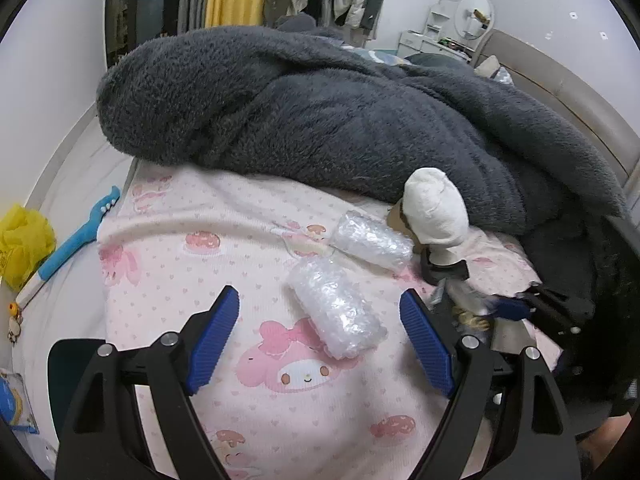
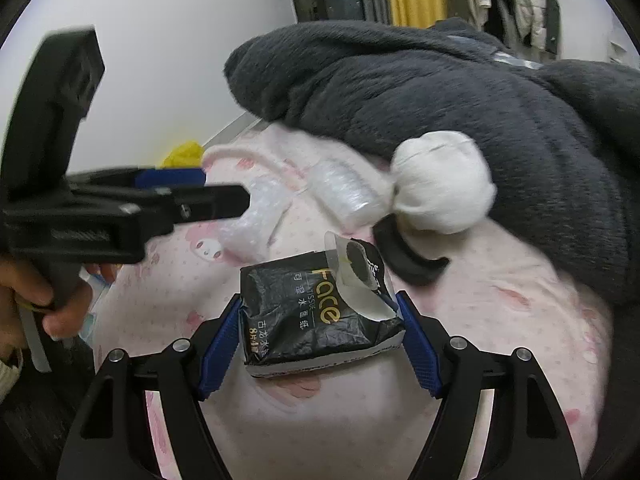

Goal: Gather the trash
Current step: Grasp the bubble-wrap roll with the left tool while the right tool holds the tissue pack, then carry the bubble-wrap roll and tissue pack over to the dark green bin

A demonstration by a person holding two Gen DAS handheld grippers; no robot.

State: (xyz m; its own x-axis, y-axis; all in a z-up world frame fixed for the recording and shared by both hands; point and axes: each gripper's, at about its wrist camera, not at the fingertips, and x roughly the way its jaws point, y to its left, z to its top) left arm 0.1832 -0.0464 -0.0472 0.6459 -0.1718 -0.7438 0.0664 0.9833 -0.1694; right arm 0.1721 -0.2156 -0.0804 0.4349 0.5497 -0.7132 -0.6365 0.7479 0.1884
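In the left wrist view my left gripper [image 1: 319, 300] is open above the pink cartoon-print sheet [image 1: 180, 280], with a bubble-wrap roll [image 1: 338, 312] lying between its blue fingers. A second bubble-wrap roll [image 1: 370, 238] lies just beyond it. In the right wrist view my right gripper [image 2: 320, 308] is shut on a black tissue pack [image 2: 316, 312] with a peeled white flap. The left gripper [image 2: 172, 188] shows at the left, over the near bubble-wrap roll [image 2: 256, 220]. The far roll [image 2: 344, 192] lies beside a white sock doll [image 2: 440, 184].
A dark grey fleece blanket [image 1: 340, 112] is heaped across the bed behind the rolls. The white sock doll [image 1: 436, 212] with a black base leans at the right. A yellow bag [image 1: 22, 244] and a blue toy guitar [image 1: 80, 236] lie at the left.
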